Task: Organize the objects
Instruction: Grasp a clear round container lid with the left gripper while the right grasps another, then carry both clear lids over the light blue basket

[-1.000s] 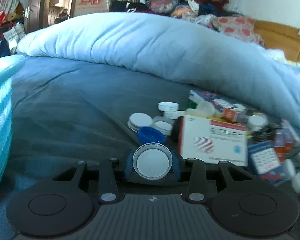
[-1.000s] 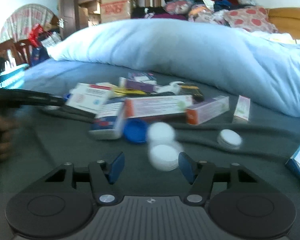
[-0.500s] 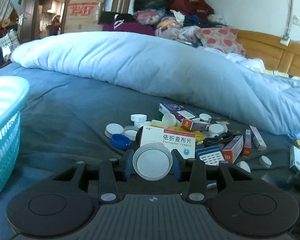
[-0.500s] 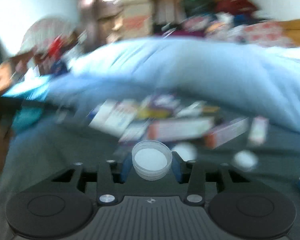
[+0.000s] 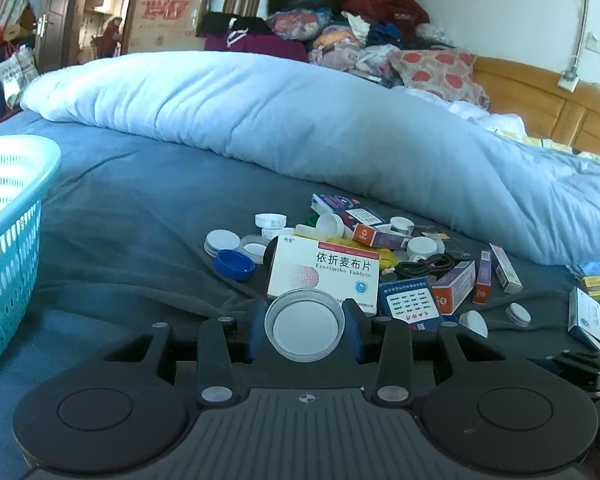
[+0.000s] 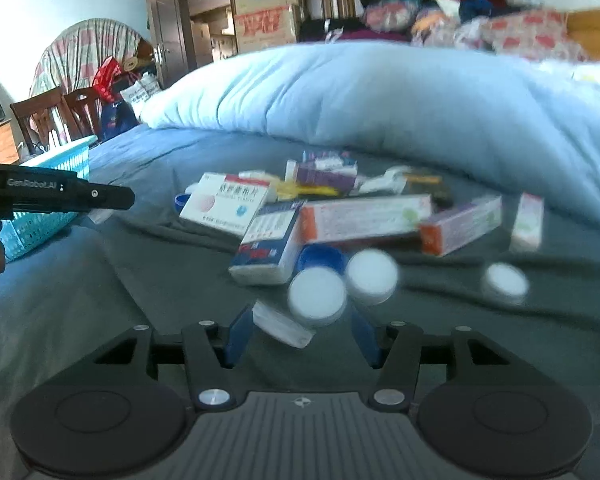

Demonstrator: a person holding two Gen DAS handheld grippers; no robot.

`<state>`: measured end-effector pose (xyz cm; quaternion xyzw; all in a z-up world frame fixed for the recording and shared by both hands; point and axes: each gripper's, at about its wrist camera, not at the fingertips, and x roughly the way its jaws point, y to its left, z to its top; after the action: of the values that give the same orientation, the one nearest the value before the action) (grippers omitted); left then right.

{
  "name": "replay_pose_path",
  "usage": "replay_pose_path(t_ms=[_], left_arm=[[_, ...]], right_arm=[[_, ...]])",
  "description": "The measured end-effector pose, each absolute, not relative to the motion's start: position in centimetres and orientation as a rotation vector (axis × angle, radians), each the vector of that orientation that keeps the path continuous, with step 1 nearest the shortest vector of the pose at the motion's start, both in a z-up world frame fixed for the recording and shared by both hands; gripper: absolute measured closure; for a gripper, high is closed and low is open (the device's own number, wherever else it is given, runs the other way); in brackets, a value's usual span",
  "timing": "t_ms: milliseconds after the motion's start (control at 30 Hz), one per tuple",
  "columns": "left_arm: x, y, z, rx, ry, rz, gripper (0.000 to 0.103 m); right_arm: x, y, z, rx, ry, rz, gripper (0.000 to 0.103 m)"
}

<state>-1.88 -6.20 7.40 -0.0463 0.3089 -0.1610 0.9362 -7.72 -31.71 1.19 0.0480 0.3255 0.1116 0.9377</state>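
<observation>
Bedroom setting: dark grey-blue bedsheet [image 5: 132, 216] with a pale blue duvet [image 5: 300, 128] bunched across the far side; cardboard boxes and piled clothes stand behind the bed.

Left wrist view. Left gripper [image 5: 305, 331], its 2 blue-padded fingers closed against the rim of a clear lid [image 5: 305, 328] with a white inner disc; the lid is held clear of the sheet, open face toward the camera. Turquoise mesh basket [image 5: 8, 240] at the left edge, well apart from the clutter. Directly beyond the held lid lies a white tablet box [image 5: 324, 272] with a red band and Chinese print. To its left, a blue cap [image 5: 234, 265] beside 2 white lids [image 5: 221, 240]. Behind and to the right of the tablet box, further small medicine cartons [image 5: 452, 286], loose white caps and a coiled black cable [image 5: 428, 267] form a heap near the duvet edge.

Right wrist view (motion-blurred). Right gripper [image 6: 300, 334], fingers spread wide and holding nothing. 2 white caps [image 6: 342, 284] lie on the sheet just past the fingertips, touching or nearly so; a third white cap [image 6: 504, 283] sits apart to the right. A flat white piece [image 6: 282, 326] lies between the fingers; its identity cannot be determined. The same tablet box [image 6: 230, 202] appears farther back among long cartons [image 6: 364, 218]. The left gripper's black body [image 6: 56, 198] enters from the left edge, in front of the basket [image 6: 44, 220].
</observation>
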Motion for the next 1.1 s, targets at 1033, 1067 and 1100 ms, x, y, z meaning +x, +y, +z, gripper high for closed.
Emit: replay_pose_path(t_ms=[1033,1067,1100], left_arm=[[-1.9,-9.0,1.0,0.1,0.686,-0.342,0.074],[-2.0,-9.0,1.1,0.09,0.684,-0.341,0.074],[-2.1,-9.0,1.3,0.088,0.677,-0.333,0.073]], right_arm=[[-8.8,-29.8,-0.7,0.036,0.684,0.229,0.059],[-8.8,-29.9,-0.7,0.035,0.684,0.229,0.059],[-8.8,-29.9,-0.7,0.032,0.682,0.229,0.059]])
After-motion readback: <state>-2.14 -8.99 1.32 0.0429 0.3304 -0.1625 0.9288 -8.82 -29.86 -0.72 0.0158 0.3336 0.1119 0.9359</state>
